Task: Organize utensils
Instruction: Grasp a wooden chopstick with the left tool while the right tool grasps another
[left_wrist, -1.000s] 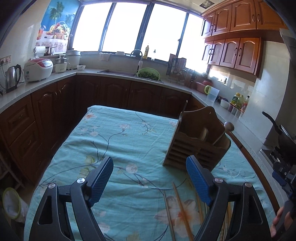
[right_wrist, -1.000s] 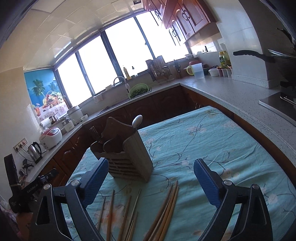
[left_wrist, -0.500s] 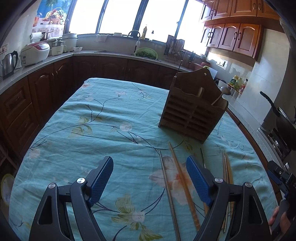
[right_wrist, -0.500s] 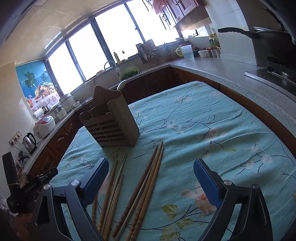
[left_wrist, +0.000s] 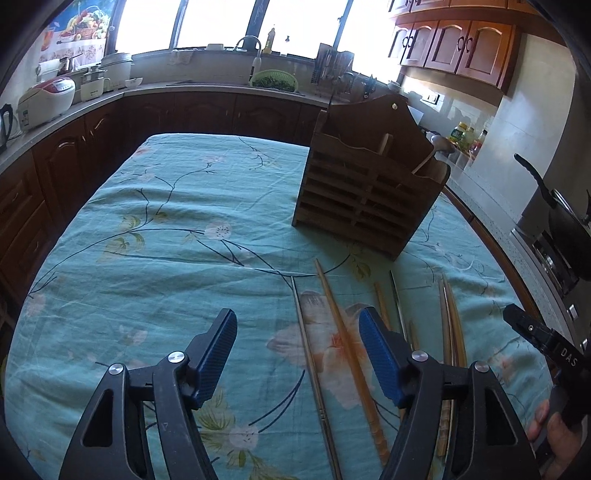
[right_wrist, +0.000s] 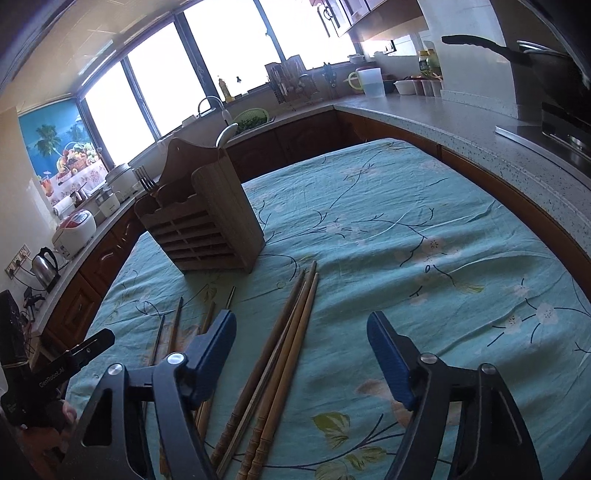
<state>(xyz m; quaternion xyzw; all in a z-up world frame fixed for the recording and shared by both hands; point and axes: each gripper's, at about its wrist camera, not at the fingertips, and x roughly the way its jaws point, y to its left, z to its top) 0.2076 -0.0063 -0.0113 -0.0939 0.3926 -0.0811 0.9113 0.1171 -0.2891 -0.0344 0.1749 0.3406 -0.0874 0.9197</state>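
Chopsticks (right_wrist: 291, 332) scattered flat on the tablecloth (left_wrist: 155, 236) before the wooden holder (left_wrist: 365, 192) look light, stiff, slippery, so they're probably best pinched mid-length; left gripper (left_wrist: 297, 347) and right gripper (right_wrist: 301, 347) were just narrowed, nothing gripped.

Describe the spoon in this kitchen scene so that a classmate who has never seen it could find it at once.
Start at the teal flowered tablecloth and find the slatted wooden utensil holder standing on it. The spoon stands in that holder, its pale bowl poking above the rim. Unlike the chopsticks lying flat on the cloth, it is upright and round-ended.
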